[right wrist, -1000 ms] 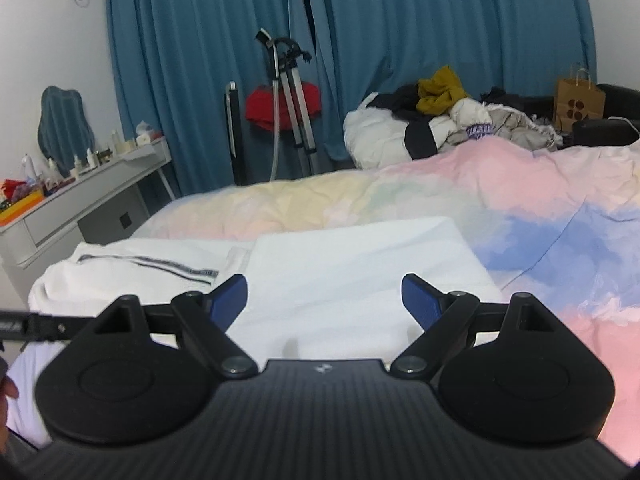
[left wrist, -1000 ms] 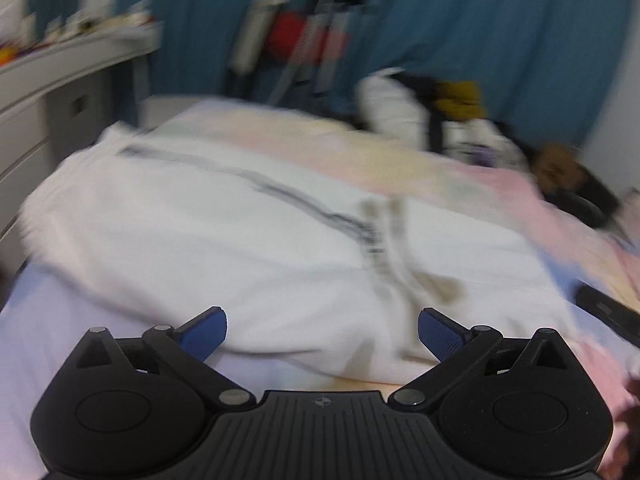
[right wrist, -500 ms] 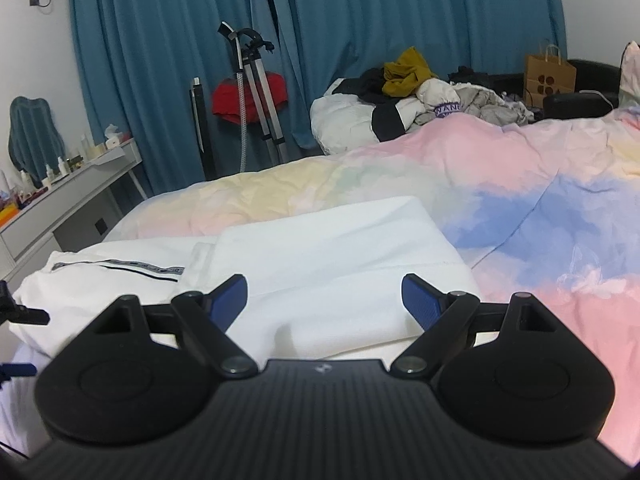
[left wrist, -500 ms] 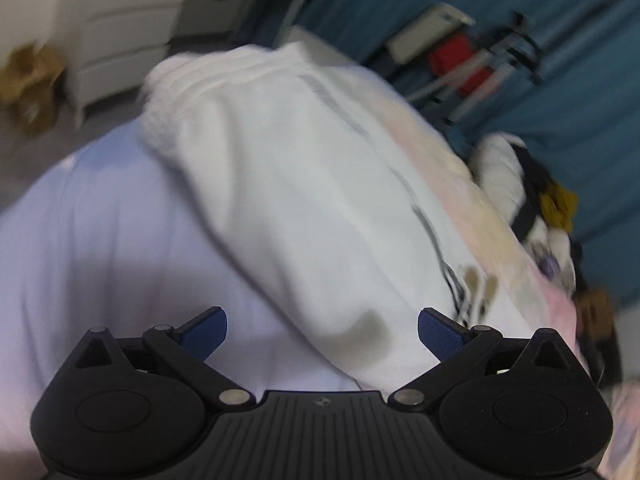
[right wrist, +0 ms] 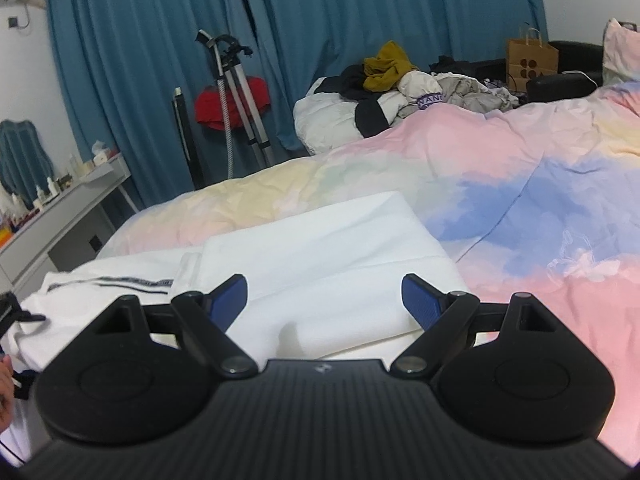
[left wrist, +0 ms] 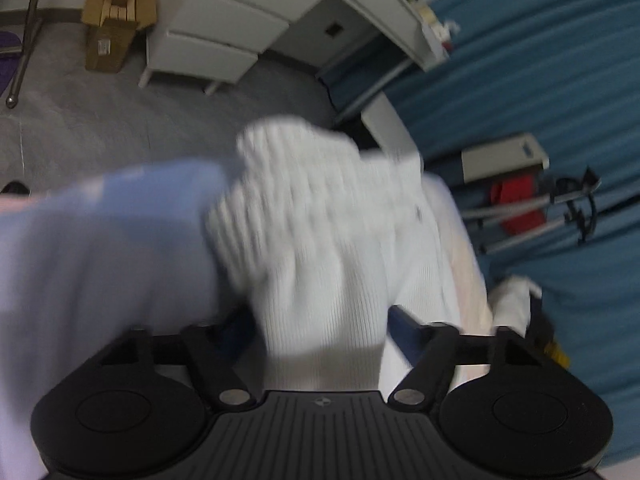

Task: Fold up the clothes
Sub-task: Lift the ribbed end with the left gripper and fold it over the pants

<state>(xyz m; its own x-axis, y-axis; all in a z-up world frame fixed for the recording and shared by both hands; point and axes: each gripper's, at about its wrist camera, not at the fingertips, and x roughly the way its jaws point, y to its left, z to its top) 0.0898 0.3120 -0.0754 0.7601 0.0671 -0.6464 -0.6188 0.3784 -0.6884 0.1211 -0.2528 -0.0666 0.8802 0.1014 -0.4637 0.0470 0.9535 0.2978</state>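
A white knit garment (left wrist: 320, 240) lies at the bed's edge, its ribbed cuff end bunched up. My left gripper (left wrist: 322, 324) is open with this cloth lying between its blue fingers (left wrist: 404, 326); the left pad is partly hidden by the cloth. In the right wrist view the same garment (right wrist: 100, 292) with a dark stripe lies left of a folded white cloth (right wrist: 320, 256). My right gripper (right wrist: 324, 296) is open and empty, hovering just above the folded cloth.
The bed has a pastel duvet (right wrist: 520, 200). A pile of loose clothes (right wrist: 392, 80) sits at the far side. A white desk with drawers (left wrist: 240, 32) and a cardboard box (left wrist: 116, 20) stand on the floor by the bed. Blue curtains and a tripod (right wrist: 236, 92) stand behind.
My left gripper has swung left and down to the garment's cuff end, and the cloth now sits between its fingers. The right gripper has barely moved.
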